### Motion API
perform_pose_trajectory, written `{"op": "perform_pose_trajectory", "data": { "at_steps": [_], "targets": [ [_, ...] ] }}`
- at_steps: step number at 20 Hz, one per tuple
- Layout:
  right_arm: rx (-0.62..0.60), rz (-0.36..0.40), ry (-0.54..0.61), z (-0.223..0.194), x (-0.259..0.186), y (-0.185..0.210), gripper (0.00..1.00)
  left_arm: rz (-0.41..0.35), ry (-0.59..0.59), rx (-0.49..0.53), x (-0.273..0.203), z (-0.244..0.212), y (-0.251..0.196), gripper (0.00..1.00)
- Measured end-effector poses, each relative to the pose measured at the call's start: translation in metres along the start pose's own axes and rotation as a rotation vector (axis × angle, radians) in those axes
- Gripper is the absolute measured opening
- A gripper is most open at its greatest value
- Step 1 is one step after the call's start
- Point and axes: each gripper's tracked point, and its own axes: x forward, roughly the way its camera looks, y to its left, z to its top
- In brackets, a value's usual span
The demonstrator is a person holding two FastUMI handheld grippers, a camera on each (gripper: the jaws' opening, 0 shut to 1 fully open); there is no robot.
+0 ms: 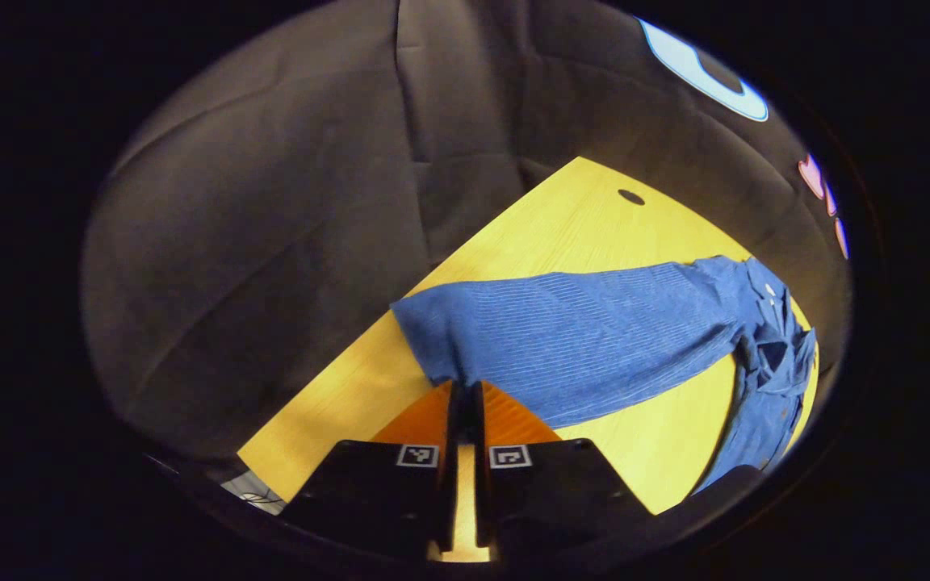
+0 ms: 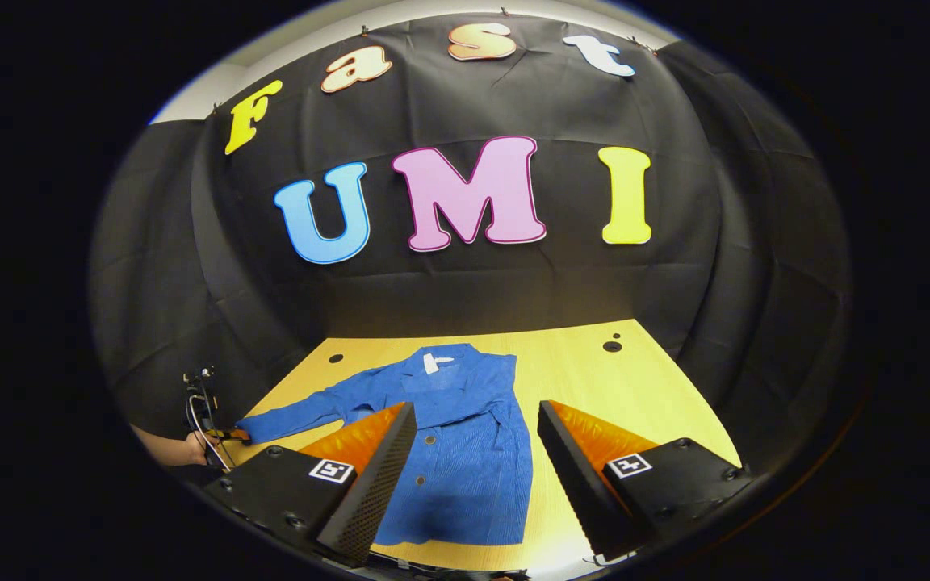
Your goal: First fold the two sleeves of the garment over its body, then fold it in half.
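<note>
A blue button-front garment (image 2: 465,452) lies flat on the yellow table (image 2: 594,379), collar toward the wall. One sleeve (image 1: 578,339) stretches straight out from the body. My left gripper (image 1: 465,391) is shut on this sleeve's cuff, low over the table edge. The right gripper view shows that left gripper (image 2: 227,434) at the sleeve's end, with a hand (image 2: 178,448) behind it. My right gripper (image 2: 477,407) hovers open above the garment's body, its fingers apart on either side of it. A strip of cloth along the body's right edge looks like the other sleeve folded in.
The table has round holes (image 2: 612,346) near its far corners, another hole (image 2: 336,357) at the far left. Black cloth walls close in the table on three sides. Bare table (image 2: 634,403) lies right of the garment. Cables hang near the hand.
</note>
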Motion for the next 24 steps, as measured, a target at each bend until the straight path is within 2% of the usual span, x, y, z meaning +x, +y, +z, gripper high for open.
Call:
{"op": "perform_pose_trajectory", "data": {
  "at_steps": [2, 5, 7, 8, 11, 14, 16, 19, 21, 23, 24],
  "targets": [
    [-0.02, -0.003, 0.013, -0.004, 0.0, -0.002, 0.97, -0.048, 0.002, -0.028, -0.004, -0.002, -0.004, 0.0],
    [-0.019, -0.005, 0.04, -0.013, 0.001, -0.008, 0.97, -0.053, 0.02, -0.051, -0.005, -0.004, -0.008, 0.0],
    [-0.014, -0.011, 0.049, -0.017, 0.003, -0.015, 0.97, -0.094, -0.008, -0.055, -0.016, 0.006, -0.031, 0.0],
    [-0.011, -0.014, 0.052, -0.02, 0.003, -0.02, 0.97, -0.137, -0.037, -0.047, -0.025, 0.015, -0.051, 0.0],
    [-0.006, -0.027, 0.058, -0.023, 0.003, -0.037, 0.97, -0.3, -0.106, 0.029, -0.065, 0.038, -0.134, 0.0],
    [0.002, -0.056, 0.051, -0.024, 0.003, -0.061, 0.97, -0.487, -0.15, 0.142, -0.097, 0.045, -0.259, 0.0],
    [0.021, -0.075, 0.061, -0.031, 0.002, -0.076, 0.97, -0.617, -0.133, 0.208, -0.121, 0.03, -0.348, 0.0],
    [0.077, -0.076, 0.101, -0.05, 0.005, -0.087, 0.97, -0.77, -0.077, 0.275, -0.156, -0.01, -0.462, 0.0],
    [0.084, -0.073, 0.132, -0.066, 0.007, -0.089, 0.97, -0.835, -0.028, 0.316, -0.166, -0.046, -0.516, 0.0],
    [0.084, -0.07, 0.149, -0.077, 0.008, -0.093, 0.97, -0.851, 0.003, 0.348, -0.162, -0.067, -0.559, 0.0],
    [0.088, -0.068, 0.158, -0.083, 0.01, -0.094, 0.97, -0.848, 0.009, 0.365, -0.157, -0.071, -0.562, 0.04]
  ]
}}
